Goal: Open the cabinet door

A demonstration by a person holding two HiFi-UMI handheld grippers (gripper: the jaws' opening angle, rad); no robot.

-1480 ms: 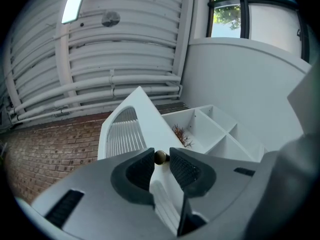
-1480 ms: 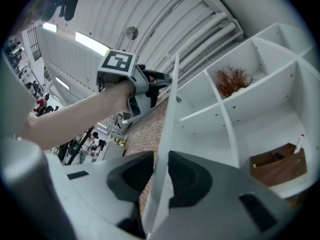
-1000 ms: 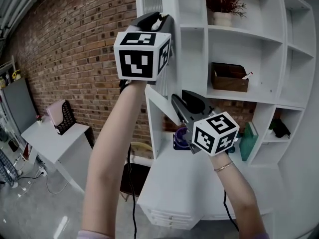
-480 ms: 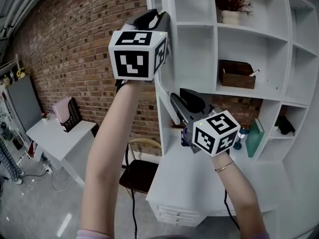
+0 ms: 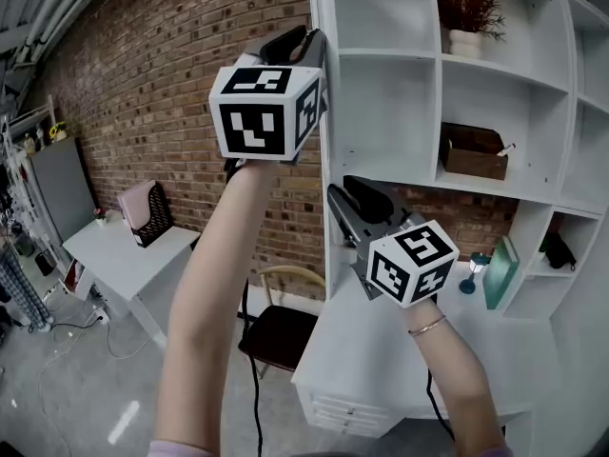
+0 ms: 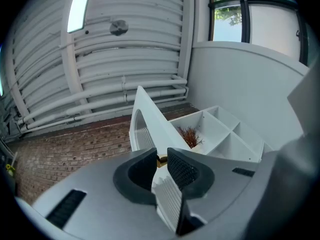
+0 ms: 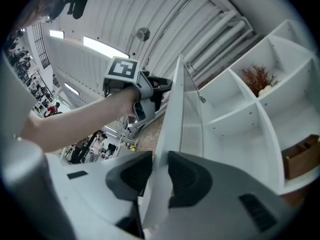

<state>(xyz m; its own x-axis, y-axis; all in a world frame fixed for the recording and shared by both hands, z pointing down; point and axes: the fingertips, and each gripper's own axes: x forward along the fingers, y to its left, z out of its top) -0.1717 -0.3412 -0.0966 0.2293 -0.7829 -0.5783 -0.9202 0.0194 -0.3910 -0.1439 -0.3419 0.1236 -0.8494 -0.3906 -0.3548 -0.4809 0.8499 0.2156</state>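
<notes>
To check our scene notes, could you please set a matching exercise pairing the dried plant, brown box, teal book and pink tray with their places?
1 dried plant
2 brown box
3 teal book
4 pink tray

A on the white desk, left
B compartment directly below the plant
C leaning on the cabinet's worktop
D topmost shelf in view

Pairs: 1-D, 2-B, 3-C, 4-A.

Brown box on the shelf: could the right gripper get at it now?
Probably, once free: the right gripper, jaws just opening, straddles the cabinet door edge; nothing stands before the brown box.
</notes>
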